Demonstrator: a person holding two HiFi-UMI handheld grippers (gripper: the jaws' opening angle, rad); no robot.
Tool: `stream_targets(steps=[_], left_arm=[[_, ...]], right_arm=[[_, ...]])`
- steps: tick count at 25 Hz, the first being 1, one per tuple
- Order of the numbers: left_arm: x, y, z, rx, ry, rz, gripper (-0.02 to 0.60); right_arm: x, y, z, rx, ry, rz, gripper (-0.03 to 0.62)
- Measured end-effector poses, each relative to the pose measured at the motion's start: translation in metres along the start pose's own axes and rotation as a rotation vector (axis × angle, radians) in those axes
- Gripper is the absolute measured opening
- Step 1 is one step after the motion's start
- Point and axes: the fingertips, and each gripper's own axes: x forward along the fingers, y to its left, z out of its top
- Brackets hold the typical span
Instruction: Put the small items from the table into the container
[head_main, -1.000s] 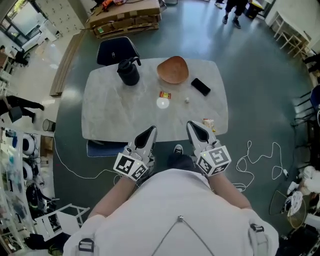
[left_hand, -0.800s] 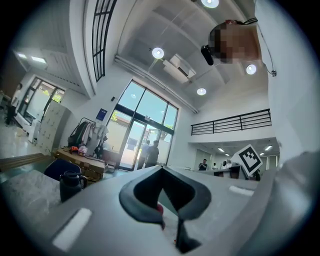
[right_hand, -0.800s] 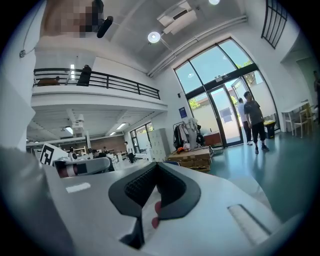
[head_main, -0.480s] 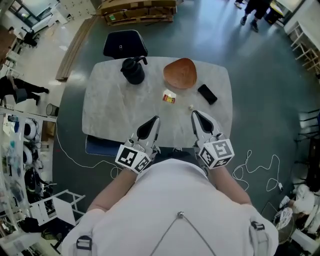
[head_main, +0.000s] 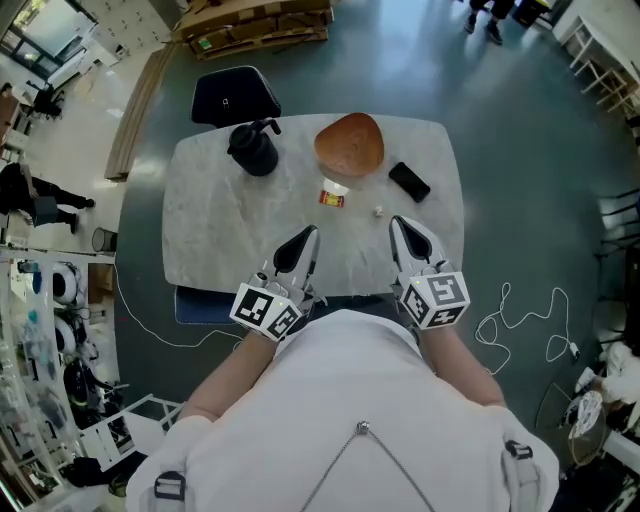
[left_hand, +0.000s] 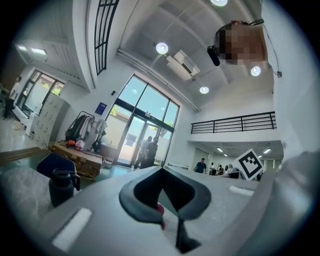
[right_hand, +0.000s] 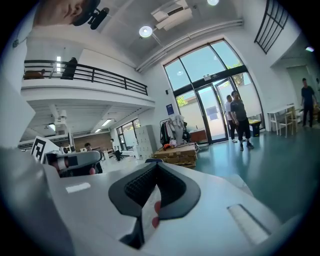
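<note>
Pale grey tabletop, brown wooden bowl at twelve o'clock; left gripper and right gripper at six, claws closed.

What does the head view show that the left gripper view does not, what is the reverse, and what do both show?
Only the head view: the wooden bowl, the black phone, the red-and-yellow packet and a small white item, all on the table. Only the left gripper view: the glass doors, the balcony railing and the ceiling lights. Both: the black jug, the dark chair behind the table, and the pallet of cardboard.
</note>
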Motion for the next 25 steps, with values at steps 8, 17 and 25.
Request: stream_targets(steps=[8,17,25], left_arm=[[0.012,0.009,-0.039,-0.069,0.115,-0.028,0.003],[0.017,0.004,-0.102,-0.118,0.265,-0.011,0.003],[0.003,0.004,-0.142,-0.136,0.355,0.025,0.003]], right_arm=[[-0.028,-0.077,-0.088,0.080,0.121,-0.214,0.079],[-0.088,-0.156,-0.290,0.217,0.466,-0.439,0.172],[-0.098,-0.170,-0.404,0.298,0.687,-0.533,0.202]])
